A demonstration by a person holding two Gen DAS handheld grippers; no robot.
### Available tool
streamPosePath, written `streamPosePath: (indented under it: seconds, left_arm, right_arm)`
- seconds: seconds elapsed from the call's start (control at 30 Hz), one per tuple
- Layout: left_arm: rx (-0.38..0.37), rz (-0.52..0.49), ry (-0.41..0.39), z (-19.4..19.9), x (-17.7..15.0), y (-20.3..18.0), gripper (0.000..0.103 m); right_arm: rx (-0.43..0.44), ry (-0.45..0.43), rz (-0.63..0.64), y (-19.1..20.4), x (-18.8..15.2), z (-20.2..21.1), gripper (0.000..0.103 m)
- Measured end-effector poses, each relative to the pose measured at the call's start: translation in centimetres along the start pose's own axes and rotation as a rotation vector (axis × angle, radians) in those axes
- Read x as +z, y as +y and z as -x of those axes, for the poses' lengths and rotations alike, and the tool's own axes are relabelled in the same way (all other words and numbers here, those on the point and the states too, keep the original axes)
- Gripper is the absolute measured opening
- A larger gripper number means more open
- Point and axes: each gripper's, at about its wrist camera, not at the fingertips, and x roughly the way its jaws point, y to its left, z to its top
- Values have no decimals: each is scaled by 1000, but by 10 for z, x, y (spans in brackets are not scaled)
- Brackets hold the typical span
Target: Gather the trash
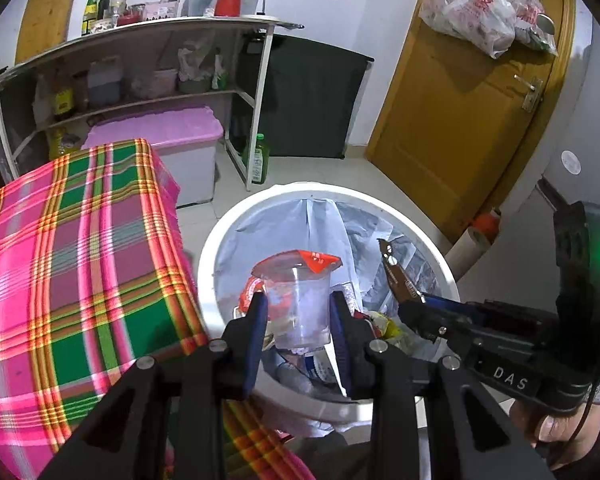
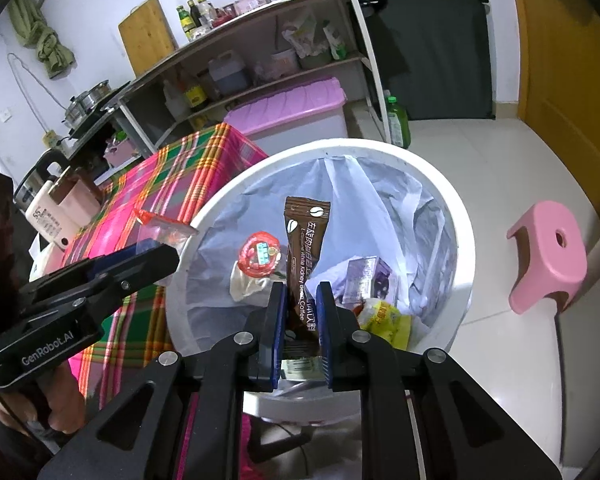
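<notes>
My left gripper (image 1: 298, 304) is shut on a clear plastic cup (image 1: 298, 300) with a red peeled foil lid, held over the white trash bin (image 1: 220, 236). My right gripper (image 2: 302, 294) is shut on a brown coffee sachet (image 2: 304, 240), held upright over the same bin (image 2: 452, 208). The bin has a pale liner and holds several wrappers and a small box. The right gripper also shows in the left wrist view (image 1: 404, 296) with the sachet (image 1: 392, 268). The left gripper shows at the left of the right wrist view (image 2: 156, 248) with the cup (image 2: 160, 232).
A table with a pink and green plaid cloth (image 1: 68, 260) stands just left of the bin. A pink stool (image 2: 548, 256) is on the floor to the right. Behind are a shelf rack (image 1: 140, 64), a pink-lidded box (image 1: 168, 132), a green bottle (image 1: 259, 160) and a wooden door (image 1: 468, 100).
</notes>
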Motion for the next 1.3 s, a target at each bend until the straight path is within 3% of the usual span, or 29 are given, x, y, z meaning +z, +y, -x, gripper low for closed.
streamPosePath:
  seconds: [0.1,0.2,0.3,0.73,1.3]
  left_arm:
    - [2,-4,2,-4,1,-1,34]
    - [-4,-1,3,-5,1,-1,43]
    - [-8,4,1,-3,1,0,44]
    - [-2,-2,-50,29,-9,-1,44]
    - [67,-4,-131,91,-42,-6,47]
  right_arm:
    - [-5,8,-1,-3,2,-3,17]
    - [-12,7,-1,-5,3,-4,20]
    - [-13,1,-3,-5,2,-2,27]
    - [-13,-47,32,16,-11,28,27]
    - [-31,-165,150,65,-41,88,35]
